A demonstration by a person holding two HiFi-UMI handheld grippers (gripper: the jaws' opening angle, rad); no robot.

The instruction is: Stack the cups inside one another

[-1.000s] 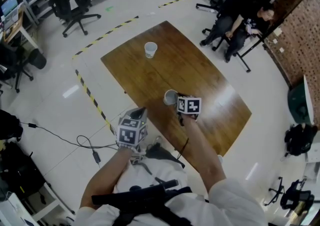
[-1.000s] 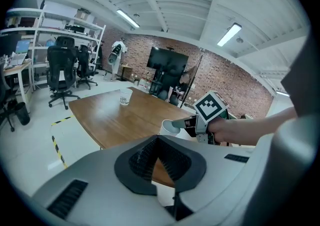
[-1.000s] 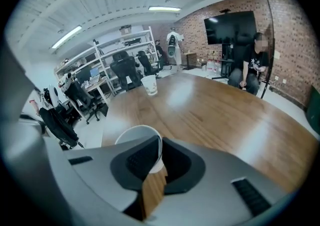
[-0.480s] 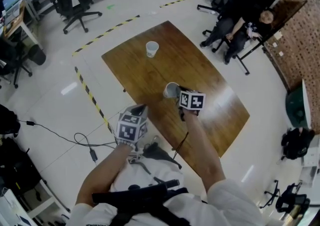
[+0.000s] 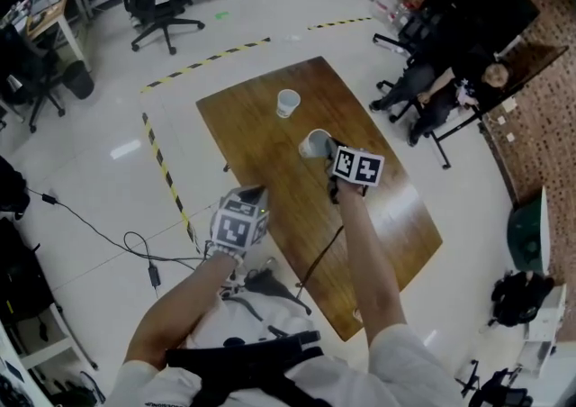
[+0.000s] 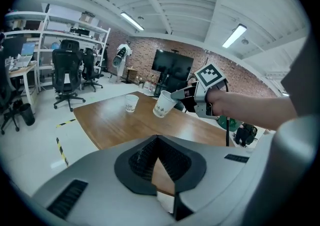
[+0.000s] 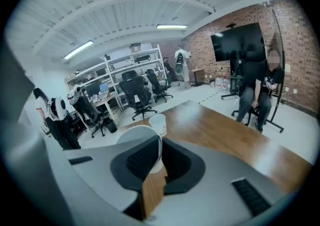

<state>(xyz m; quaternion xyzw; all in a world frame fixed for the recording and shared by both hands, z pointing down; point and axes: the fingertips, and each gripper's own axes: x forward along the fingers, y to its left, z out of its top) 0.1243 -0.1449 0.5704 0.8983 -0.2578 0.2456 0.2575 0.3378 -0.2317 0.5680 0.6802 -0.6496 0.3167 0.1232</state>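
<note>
Over the brown table (image 5: 396, 216), your right claw (image 5: 326, 146) holds one cup (image 5: 315, 142) up in the air.
Your left claw (image 5: 255, 191) hangs by the table's near edge, pinched shut with nothing in it. Striped floor tape (image 5: 166, 171) runs along that side. Next, the other cup (image 5: 288, 102) stands alone near the far edge, bare wood all around. Your right claw grips its cup by the rim; only that claw's view shows one jaw inside the wall. Your left claw's view shows this cup tilted, clear of the wood. Past the table's right side, a person (image 5: 450, 94) sits among office chairs.
</note>
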